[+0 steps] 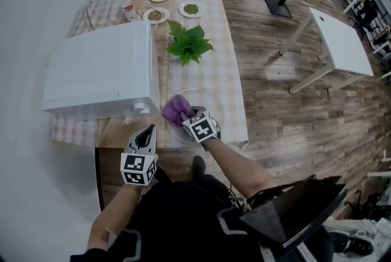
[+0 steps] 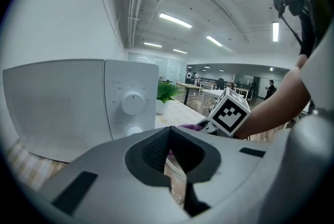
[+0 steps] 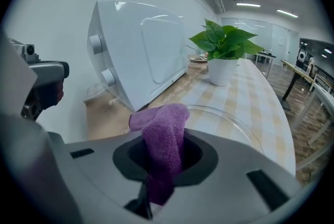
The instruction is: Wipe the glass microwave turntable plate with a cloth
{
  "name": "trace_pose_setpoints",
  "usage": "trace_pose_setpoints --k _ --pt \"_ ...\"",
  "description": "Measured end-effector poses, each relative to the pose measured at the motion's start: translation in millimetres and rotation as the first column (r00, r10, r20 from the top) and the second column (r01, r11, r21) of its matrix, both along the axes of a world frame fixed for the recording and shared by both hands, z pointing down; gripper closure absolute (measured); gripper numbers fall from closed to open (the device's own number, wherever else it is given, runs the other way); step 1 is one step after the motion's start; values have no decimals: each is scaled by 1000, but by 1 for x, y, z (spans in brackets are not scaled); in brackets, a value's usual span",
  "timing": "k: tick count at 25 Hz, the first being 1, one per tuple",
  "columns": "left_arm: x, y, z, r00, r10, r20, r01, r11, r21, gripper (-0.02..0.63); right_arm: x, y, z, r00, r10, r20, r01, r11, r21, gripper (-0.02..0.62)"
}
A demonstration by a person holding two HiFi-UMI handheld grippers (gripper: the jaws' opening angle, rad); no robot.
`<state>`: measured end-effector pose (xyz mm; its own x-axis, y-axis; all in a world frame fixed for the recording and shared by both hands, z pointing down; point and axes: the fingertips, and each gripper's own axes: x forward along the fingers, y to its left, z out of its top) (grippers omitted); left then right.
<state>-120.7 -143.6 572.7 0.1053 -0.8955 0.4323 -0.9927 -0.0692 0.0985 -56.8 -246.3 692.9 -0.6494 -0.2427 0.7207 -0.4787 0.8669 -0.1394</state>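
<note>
We grip the purple cloth point(image 1: 176, 109) in the closed jaws of our right gripper point(image 1: 186, 115), over the left part of the glass turntable plate point(image 1: 219, 109), which lies at the bench's point(image 1: 229, 71) near right corner. Our left gripper point(image 1: 148, 131) hangs at the near edge, just left of the plate, jaws together and empty. The white microwave point(image 1: 101, 68) stands along the left edge, with a potted plant point(image 1: 189, 44) beyond the plate.

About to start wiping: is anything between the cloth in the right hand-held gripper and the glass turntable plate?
Nothing visible. The purple cloth, clamped in the right hand-held gripper, hangs at the glass turntable plate's near edge, and the glass ahead looks bare. The microwave and potted plant stand off the plate.
</note>
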Motion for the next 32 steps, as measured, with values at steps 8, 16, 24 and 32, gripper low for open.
trace_pose_setpoints --k 8,16,24,32 --pt "21 -10 -1 998 57 11 -57 998 3 600 43 -13 2 995 89 -37 -90 996 -14 526" --pt "34 -24 -5 994 108 -8 -108 994 19 600 89 -30 4 981 181 -70 -181 983 -5 526" --pt "53 -35 -10 986 166 -8 -166 986 33 600 151 -46 8 945 305 -117 -304 952 27 526" --pt "61 -41 -14 981 190 -40 -189 982 30 600 192 -48 0 907 396 -142 -392 918 54 526"
